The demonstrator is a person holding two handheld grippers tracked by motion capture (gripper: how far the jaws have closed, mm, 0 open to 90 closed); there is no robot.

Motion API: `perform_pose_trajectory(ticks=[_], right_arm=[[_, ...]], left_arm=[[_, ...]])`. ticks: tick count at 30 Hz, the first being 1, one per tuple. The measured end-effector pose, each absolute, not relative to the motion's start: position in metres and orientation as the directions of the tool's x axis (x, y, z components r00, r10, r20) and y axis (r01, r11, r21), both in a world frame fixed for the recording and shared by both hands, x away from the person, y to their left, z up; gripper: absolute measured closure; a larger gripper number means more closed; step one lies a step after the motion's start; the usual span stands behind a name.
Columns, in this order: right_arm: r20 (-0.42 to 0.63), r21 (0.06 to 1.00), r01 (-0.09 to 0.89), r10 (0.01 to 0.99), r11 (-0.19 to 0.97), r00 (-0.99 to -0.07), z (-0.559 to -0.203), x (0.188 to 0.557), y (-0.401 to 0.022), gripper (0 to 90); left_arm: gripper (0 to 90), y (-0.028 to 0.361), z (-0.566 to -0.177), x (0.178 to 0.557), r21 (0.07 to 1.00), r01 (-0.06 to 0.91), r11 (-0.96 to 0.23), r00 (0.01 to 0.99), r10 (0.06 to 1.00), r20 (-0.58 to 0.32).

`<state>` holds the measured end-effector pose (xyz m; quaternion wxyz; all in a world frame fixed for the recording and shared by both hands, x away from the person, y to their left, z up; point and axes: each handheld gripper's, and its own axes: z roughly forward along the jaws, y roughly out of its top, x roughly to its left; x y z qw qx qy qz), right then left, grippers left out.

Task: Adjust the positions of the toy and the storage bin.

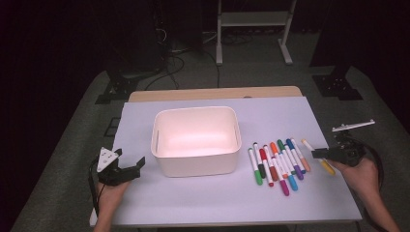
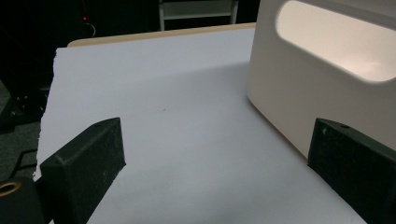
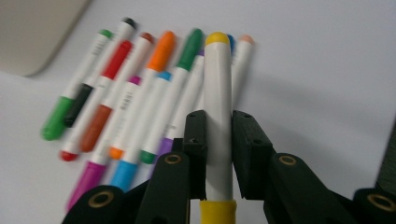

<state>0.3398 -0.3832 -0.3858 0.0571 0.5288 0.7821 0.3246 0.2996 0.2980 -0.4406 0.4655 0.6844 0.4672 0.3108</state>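
My right gripper [image 1: 316, 153] is shut on a yellow-capped white marker [image 1: 328, 166], lifted slightly off the mat at the table's right. In the right gripper view, the marker [image 3: 217, 84] runs straight up between the two black pads of the right gripper [image 3: 218, 126]. Several coloured markers [image 1: 278, 164] lie side by side to its left, and I see the same row of markers [image 3: 135, 93] beneath the held one. A white bin [image 1: 196, 110] stands empty mid-table. My left gripper [image 1: 129, 157] rests open beside it, nothing between the jaws. In its own view, the left gripper [image 2: 217, 135] faces the bin's handle side [image 2: 299, 93].
A pale mat [image 1: 212, 198] covers the wooden table [image 1: 212, 93]. Bare mat lies in front of the bin and behind the markers. A white metal frame [image 1: 251, 19] and dark stands sit on the floor beyond the far edge.
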Motion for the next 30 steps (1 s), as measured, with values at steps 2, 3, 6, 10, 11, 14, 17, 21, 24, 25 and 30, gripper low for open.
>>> perform_pose_trajectory(ticks=[2, 3, 6, 10, 11, 14, 17, 21, 24, 25, 30], right_arm=[[0.279, 0.578, 0.782, 0.843, 0.233, -0.459, -0.374, 0.339, -0.379, 75.4], [0.287, 0.586, 0.775, 0.833, 0.238, -0.473, -0.369, 0.339, -0.377, 75.5], [0.302, 0.609, 0.749, 0.797, 0.262, -0.524, -0.351, 0.338, -0.367, 75.5], [0.317, 0.620, 0.724, 0.747, 0.303, -0.585, -0.332, 0.341, -0.349, 75.5], [0.322, 0.617, 0.721, 0.735, 0.316, -0.597, -0.328, 0.341, -0.342, 75.4], [0.324, 0.619, 0.704, 0.703, 0.349, -0.633, -0.320, 0.343, -0.330, 75.5], [0.354, 0.628, 0.676, 0.633, 0.385, -0.689, -0.304, 0.350, -0.306, 75.5], [0.358, 0.628, 0.639, 0.566, 0.443, -0.743, -0.288, 0.357, -0.279, 75.4], [0.353, 0.631, 0.608, 0.520, 0.482, -0.778, -0.278, 0.363, -0.259, 75.4], [0.358, 0.634, 0.599, 0.501, 0.489, -0.788, -0.275, 0.365, -0.253, 75.4], [0.355, 0.637, 0.546, 0.421, 0.545, -0.835, -0.265, 0.373, -0.220, 75.4]], left_arm=[[2.6, 0.298, -0.441, 0.300, 0.928, 0.351, -0.129, 0.369, 0.929, -0.011], [2.6, 0.298, -0.441, 0.300, 0.928, 0.350, -0.130, 0.370, 0.929, -0.009], [2.6, 0.298, -0.441, 0.300, 0.928, 0.350, -0.130, 0.371, 0.929, -0.010], [2.6, 0.298, -0.441, 0.299, 0.928, 0.349, -0.130, 0.370, 0.929, -0.009], [2.6, 0.298, -0.440, 0.299, 0.928, 0.348, -0.130, 0.370, 0.929, -0.009], [2.6, 0.298, -0.440, 0.299, 0.929, 0.346, -0.128, 0.369, 0.929, -0.009], [2.6, 0.298, -0.440, 0.299, 0.929, 0.344, -0.136, 0.373, 0.928, -0.002], [2.6, 0.298, -0.440, 0.299, 0.929, 0.345, -0.134, 0.376, 0.927, -0.006], [2.6, 0.298, -0.440, 0.299, 0.928, 0.346, -0.138, 0.379, 0.925, -0.004], [2.6, 0.298, -0.440, 0.299, 0.929, 0.346, -0.136, 0.379, 0.925, -0.006], [2.6, 0.297, -0.439, 0.299, 0.930, 0.342, -0.136, 0.379, 0.926, -0.004]])
